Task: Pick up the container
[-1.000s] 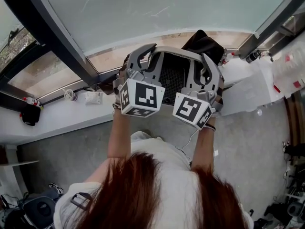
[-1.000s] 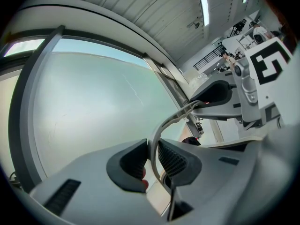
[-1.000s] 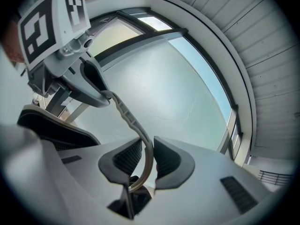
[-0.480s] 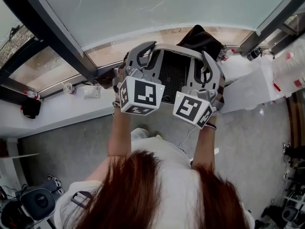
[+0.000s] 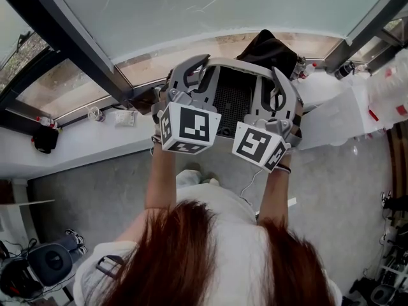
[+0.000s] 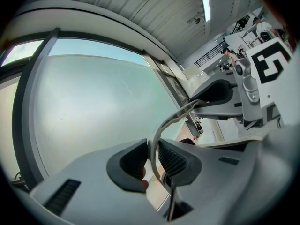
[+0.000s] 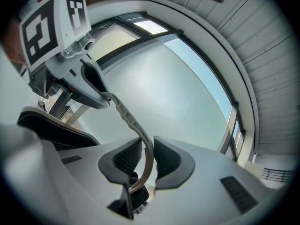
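Note:
The container [image 5: 233, 101] is a grey frame with a black mesh inside, held up in front of the window between both grippers. My left gripper [image 5: 186, 81] is shut on its thin grey rim band [image 6: 161, 128] at the left side. The band runs between the black ribbed pads [image 6: 174, 159]. My right gripper [image 5: 280, 94] is shut on the same curved band [image 7: 133, 123] at the right side. Each gripper's marker cube shows in the other's view: the right one [image 6: 269, 64], the left one [image 7: 51, 20]. The container's underside is hidden.
A large pane of frosted glass [image 5: 210, 8] with dark frame bars [image 5: 76, 50] fills the front. Below it runs a white ledge [image 5: 83, 142] with small items. A black bag [image 5: 271, 50] lies behind the container. A white table [image 5: 338, 116] stands at right, a chair base [image 5: 44, 266] at bottom left.
Both grippers keep their hold on the container in about the same spot. The ledge and floor have slid slightly in the view.

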A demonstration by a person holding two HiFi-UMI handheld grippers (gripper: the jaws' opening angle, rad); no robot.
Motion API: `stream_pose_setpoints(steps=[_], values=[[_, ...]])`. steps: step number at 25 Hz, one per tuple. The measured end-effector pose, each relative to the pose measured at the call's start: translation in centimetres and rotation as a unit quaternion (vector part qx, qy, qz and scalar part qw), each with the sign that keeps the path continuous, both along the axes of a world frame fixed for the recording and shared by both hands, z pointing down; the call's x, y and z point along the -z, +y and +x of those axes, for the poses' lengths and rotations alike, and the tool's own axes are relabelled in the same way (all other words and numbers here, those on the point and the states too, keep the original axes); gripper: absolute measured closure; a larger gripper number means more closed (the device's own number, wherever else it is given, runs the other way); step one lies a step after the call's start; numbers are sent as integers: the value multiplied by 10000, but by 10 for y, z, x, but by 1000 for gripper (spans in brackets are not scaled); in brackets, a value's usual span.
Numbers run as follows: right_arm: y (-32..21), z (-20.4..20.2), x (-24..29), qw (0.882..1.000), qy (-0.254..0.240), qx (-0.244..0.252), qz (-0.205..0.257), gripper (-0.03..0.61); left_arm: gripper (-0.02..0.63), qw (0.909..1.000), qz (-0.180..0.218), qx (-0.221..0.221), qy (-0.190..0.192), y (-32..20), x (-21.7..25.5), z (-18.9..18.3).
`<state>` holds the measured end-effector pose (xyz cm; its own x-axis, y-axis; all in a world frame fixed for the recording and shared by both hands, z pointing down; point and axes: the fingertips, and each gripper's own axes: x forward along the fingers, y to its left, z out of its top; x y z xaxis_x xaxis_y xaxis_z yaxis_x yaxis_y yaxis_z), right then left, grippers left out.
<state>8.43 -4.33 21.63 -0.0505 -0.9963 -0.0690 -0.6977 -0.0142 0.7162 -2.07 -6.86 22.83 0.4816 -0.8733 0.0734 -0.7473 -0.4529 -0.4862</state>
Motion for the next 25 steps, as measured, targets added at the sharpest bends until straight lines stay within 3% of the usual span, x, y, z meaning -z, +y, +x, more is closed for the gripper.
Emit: stream_pose_setpoints(steps=[25], values=[[-3,-16,-1,10000,-43,-47,32,488,534,9999,81,-82,-94,-4,1,-16]])
